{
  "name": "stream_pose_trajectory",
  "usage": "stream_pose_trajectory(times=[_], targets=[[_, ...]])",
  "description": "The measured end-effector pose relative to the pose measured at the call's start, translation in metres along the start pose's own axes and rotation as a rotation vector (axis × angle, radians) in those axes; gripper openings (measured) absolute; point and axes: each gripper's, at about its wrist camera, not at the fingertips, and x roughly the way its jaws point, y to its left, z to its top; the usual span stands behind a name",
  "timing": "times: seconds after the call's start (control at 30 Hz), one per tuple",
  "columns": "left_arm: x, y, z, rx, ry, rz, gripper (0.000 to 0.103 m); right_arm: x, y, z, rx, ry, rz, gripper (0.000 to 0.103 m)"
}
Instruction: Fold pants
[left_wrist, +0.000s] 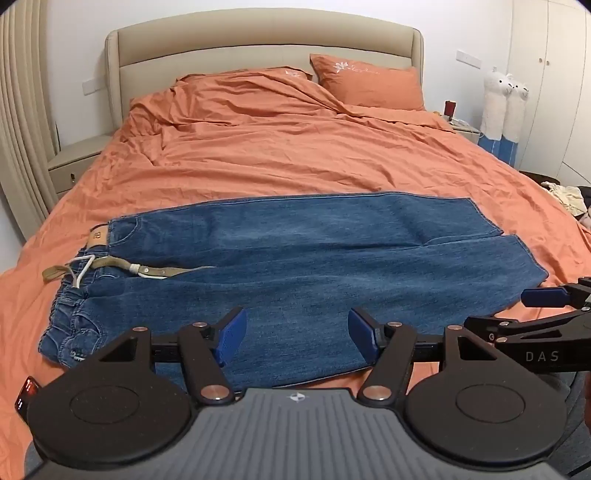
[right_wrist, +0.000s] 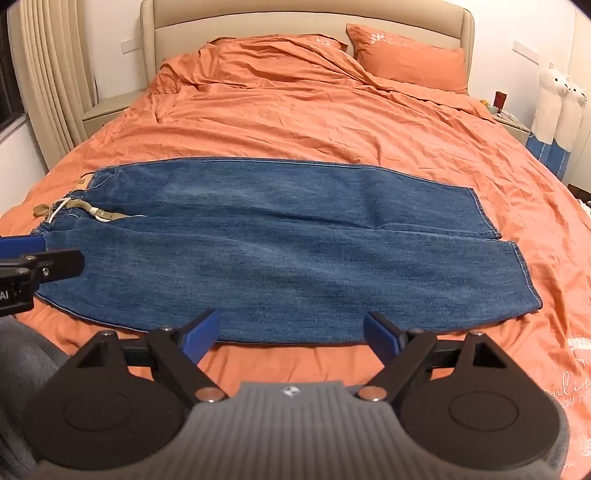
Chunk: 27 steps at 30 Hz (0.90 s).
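Blue jeans (left_wrist: 295, 258) lie flat across the orange bed, waistband to the left, leg hems to the right; they also show in the right wrist view (right_wrist: 280, 236). A khaki belt with a white cord (left_wrist: 122, 267) lies at the waistband. My left gripper (left_wrist: 295, 338) is open, above the near edge of the jeans around mid-length. My right gripper (right_wrist: 291, 334) is open, just above the near edge of the jeans toward the leg end. Neither holds anything. The right gripper's blue fingertip (left_wrist: 543, 297) shows at the right in the left wrist view.
The bed has an orange duvet (left_wrist: 295, 155) and orange pillows (left_wrist: 369, 83) by a beige headboard. A nightstand (left_wrist: 74, 162) stands at the left. Two white plush toys (left_wrist: 504, 107) and wardrobes stand at the right. Clothes lie on the floor (left_wrist: 565, 195).
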Motion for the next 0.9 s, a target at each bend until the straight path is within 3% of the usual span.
stream_pose_trajectory(times=[0.13,0.3,0.9], targets=[[0.001,0.005,0.003,-0.009,-0.001,-0.026,0.074,-0.002,0.003,0.0,0.003,-0.011,-0.002,0.082],[-0.004,0.001,-0.005,-0.014,-0.013,0.013,0.074,-0.007,0.01,-0.002,-0.001,-0.024,-0.004,0.082],[-0.008,-0.001,-0.004,-0.029,-0.014,0.001,0.075,-0.014,0.008,-0.001,-0.007,-0.041,0.003,0.082]])
